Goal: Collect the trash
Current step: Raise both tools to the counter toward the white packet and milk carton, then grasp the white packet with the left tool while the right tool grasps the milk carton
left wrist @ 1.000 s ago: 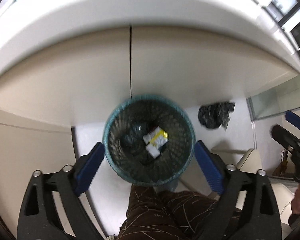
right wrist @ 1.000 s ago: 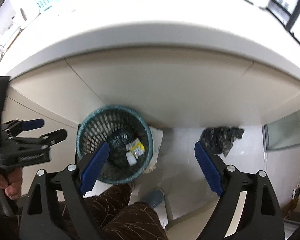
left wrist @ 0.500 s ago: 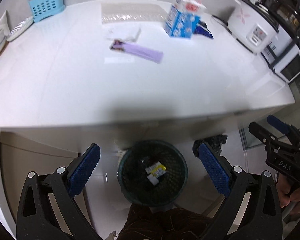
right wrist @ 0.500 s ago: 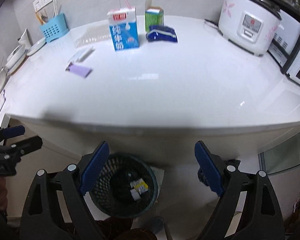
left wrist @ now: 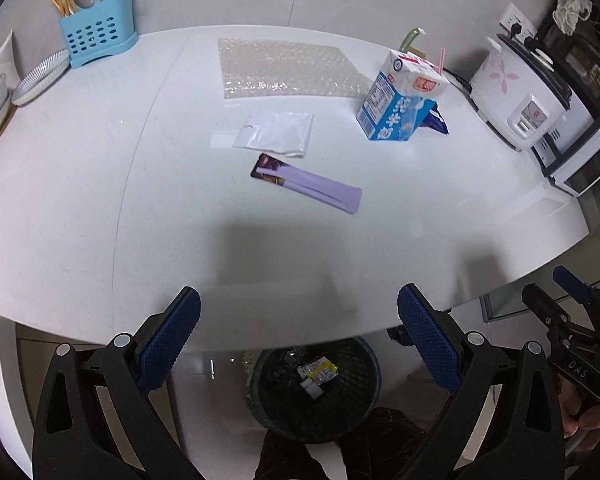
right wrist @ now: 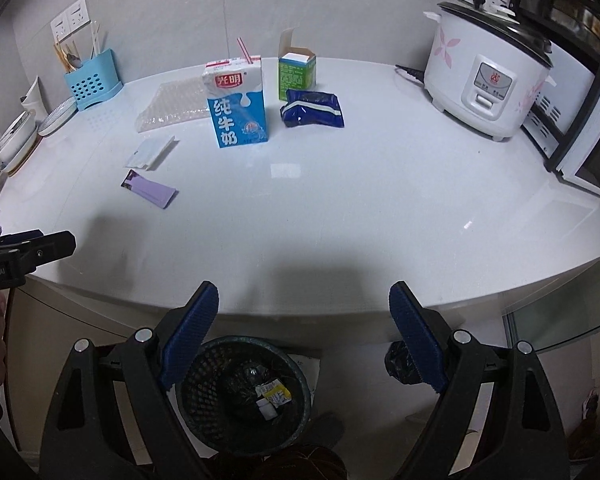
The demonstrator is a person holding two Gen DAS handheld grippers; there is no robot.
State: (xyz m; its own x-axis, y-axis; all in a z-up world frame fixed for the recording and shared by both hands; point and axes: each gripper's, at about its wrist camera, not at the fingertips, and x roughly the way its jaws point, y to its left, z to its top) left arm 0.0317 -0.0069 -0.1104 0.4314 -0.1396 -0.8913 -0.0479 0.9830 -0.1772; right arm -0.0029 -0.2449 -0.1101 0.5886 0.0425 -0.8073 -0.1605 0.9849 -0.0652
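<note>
Both grippers are open and empty, held above the counter's front edge. My left gripper [left wrist: 298, 334] faces a purple wrapper [left wrist: 306, 182], a clear plastic bag [left wrist: 278, 134], bubble wrap [left wrist: 288, 68] and a blue milk carton [left wrist: 400, 106]. My right gripper [right wrist: 302, 334] faces the milk carton [right wrist: 238, 108], a green box [right wrist: 296, 70], a dark blue snack packet [right wrist: 312, 108], the purple wrapper [right wrist: 150, 190] and the plastic bag [right wrist: 152, 152]. A dark mesh bin [left wrist: 316, 390] with some trash stands on the floor under the counter, also in the right wrist view [right wrist: 244, 396].
A white rice cooker [right wrist: 486, 80] and a microwave [right wrist: 588, 152] stand at the right. A blue utensil holder [left wrist: 96, 38] and plates [left wrist: 38, 76] are at the back left. A black bag [right wrist: 398, 362] lies on the floor beside the bin.
Both grippers have risen and tilted up from over the bin, so the countertop and its trash now fill the views. Both stayed open.
</note>
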